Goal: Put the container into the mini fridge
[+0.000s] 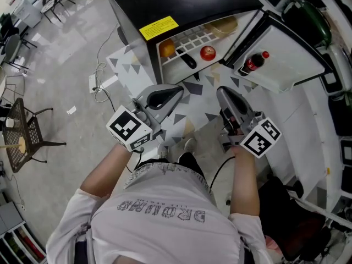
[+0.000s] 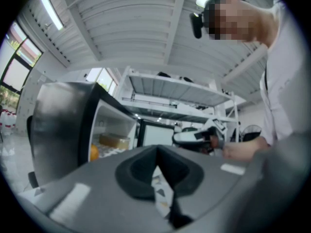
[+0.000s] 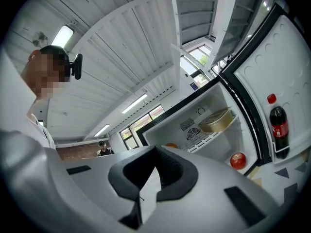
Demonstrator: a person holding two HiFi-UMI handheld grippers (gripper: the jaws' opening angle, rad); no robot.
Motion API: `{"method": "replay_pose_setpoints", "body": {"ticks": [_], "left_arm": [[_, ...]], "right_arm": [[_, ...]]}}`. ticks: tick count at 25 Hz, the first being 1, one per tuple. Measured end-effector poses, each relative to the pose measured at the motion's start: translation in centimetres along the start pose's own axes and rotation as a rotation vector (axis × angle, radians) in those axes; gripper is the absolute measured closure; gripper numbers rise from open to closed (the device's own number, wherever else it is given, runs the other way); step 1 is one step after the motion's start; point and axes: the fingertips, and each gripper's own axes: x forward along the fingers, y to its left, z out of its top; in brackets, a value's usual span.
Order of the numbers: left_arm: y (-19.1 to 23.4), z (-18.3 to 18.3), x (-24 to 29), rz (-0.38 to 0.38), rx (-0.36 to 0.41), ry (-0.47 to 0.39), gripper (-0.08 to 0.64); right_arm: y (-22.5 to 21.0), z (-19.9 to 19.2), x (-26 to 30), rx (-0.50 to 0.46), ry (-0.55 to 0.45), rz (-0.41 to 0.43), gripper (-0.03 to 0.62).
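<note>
Container (image 3: 216,121) rests on the wire shelf (image 1: 190,39) inside the mini fridge (image 1: 181,4), so placement looks done. Left claw (image 1: 177,90) and right claw (image 1: 222,94) are both closed, empty. Next, probably: push the open door (image 1: 286,65) shut.

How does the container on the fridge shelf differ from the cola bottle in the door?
The container is low, wide and tan; the cola bottle is tall, narrow and dark, with a red cap. The container lies on the wire shelf; the cola bottle stands upright in the open door. Both are in one mini fridge.
</note>
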Motion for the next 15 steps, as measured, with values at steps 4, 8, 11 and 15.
{"method": "replay_pose_setpoints", "body": {"ticks": [4, 8, 11, 15], "left_arm": [[-0.1, 0.0, 0.0, -0.003, -0.004, 0.0, 0.552], [-0.1, -0.3, 0.2, -0.004, -0.009, 0.004, 0.552], [-0.1, -0.4, 0.3, -0.005, -0.011, 0.005, 0.552], [-0.2, -0.6, 0.6, -0.007, -0.011, 0.008, 0.552]], "right_arm": [[0.3, -0.5, -0.1, -0.015, 0.014, -0.004, 0.591], [0.5, -1.1, -0.2, -0.029, 0.024, -0.007, 0.591], [0.5, -1.3, -0.3, -0.042, 0.028, -0.01, 0.591], [0.5, -1.5, -0.3, -0.046, 0.03, -0.01, 0.591]]}}
